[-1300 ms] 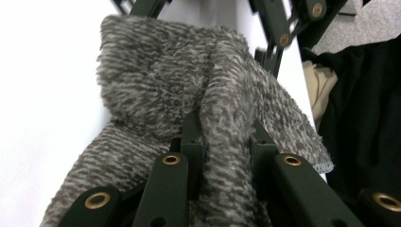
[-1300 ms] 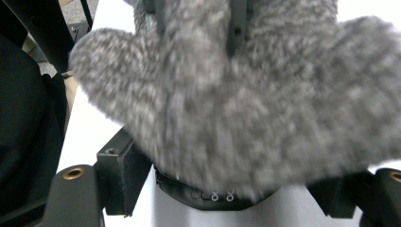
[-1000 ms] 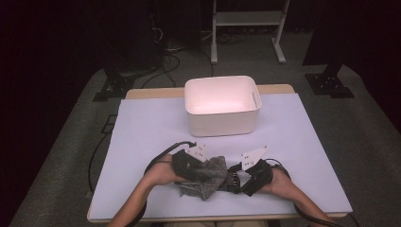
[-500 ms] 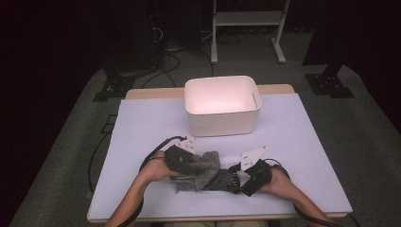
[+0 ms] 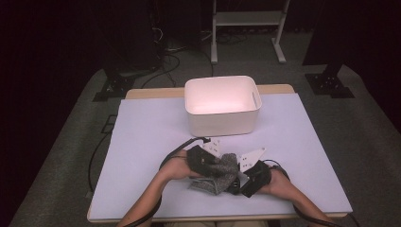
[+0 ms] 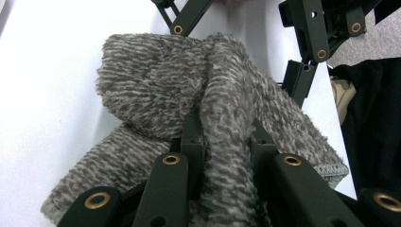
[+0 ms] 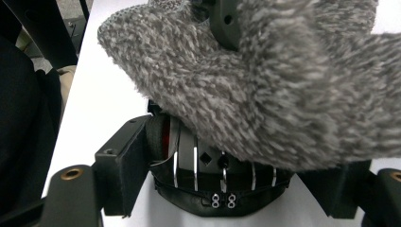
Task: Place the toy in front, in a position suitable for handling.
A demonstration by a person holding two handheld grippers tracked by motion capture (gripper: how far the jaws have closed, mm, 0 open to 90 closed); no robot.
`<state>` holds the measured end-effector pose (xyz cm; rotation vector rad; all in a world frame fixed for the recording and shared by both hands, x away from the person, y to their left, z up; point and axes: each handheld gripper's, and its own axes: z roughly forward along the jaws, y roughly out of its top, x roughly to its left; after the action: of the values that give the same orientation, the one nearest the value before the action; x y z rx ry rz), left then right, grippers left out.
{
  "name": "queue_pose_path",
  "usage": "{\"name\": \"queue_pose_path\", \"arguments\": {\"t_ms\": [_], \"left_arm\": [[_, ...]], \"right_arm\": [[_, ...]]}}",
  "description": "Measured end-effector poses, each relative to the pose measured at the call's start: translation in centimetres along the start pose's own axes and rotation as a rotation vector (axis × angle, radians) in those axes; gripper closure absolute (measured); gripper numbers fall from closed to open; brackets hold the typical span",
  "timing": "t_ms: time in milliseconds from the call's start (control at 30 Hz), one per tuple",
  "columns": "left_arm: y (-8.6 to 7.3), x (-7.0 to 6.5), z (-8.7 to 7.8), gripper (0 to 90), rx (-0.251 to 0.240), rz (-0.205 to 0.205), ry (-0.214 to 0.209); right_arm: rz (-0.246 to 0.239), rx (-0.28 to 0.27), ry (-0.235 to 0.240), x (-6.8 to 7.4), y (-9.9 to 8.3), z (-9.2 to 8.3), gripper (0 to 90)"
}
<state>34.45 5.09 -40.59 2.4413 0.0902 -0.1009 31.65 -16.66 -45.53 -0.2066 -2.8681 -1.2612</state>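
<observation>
Your left gripper (image 5: 208, 163) has its jaws clamped on a fold of the grey fuzzy sock (image 5: 222, 172), low centre of the frame on the table (image 5: 142, 142). Your right gripper (image 5: 250, 179) stands wide open beneath it — folding looks midway, and the white bin (image 5: 222, 118) above is empty.

Grey sock (image 7: 265, 80) covers right gripper (image 7: 222, 156) jaw tips; sock's far end cut off at top edge

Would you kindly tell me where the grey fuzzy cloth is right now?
In the high view the grey fuzzy cloth sits at the table's near edge, between the left tool pinching it and the right tool, before the white bin.
</observation>
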Motion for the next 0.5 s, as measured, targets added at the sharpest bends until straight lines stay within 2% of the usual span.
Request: {"name": "queue_pose_path", "arguments": {"t_ms": [100,233,400,500], "left_arm": [[-0.7,-0.2,-0.5,74.4,-0.001,-0.011,0.005],[-2.4,-0.2,-2.0,74.4,0.000,-0.042,0.030],[-5.5,0.0,-4.3,74.4,-0.017,-0.109,0.077],[-6.6,0.1,-5.1,74.4,-0.029,-0.142,0.096]], "right_arm": [[-0.003,0.000,-0.002,-0.1,0.0,0.0,22.9],[-0.005,-0.005,-0.009,-0.1,0.0,-0.1,23.1],[0.000,0.003,-0.016,-0.1,0.0,-0.1,23.3],[-0.001,0.010,-0.017,-0.1,0.0,0.0,23.3]]}}
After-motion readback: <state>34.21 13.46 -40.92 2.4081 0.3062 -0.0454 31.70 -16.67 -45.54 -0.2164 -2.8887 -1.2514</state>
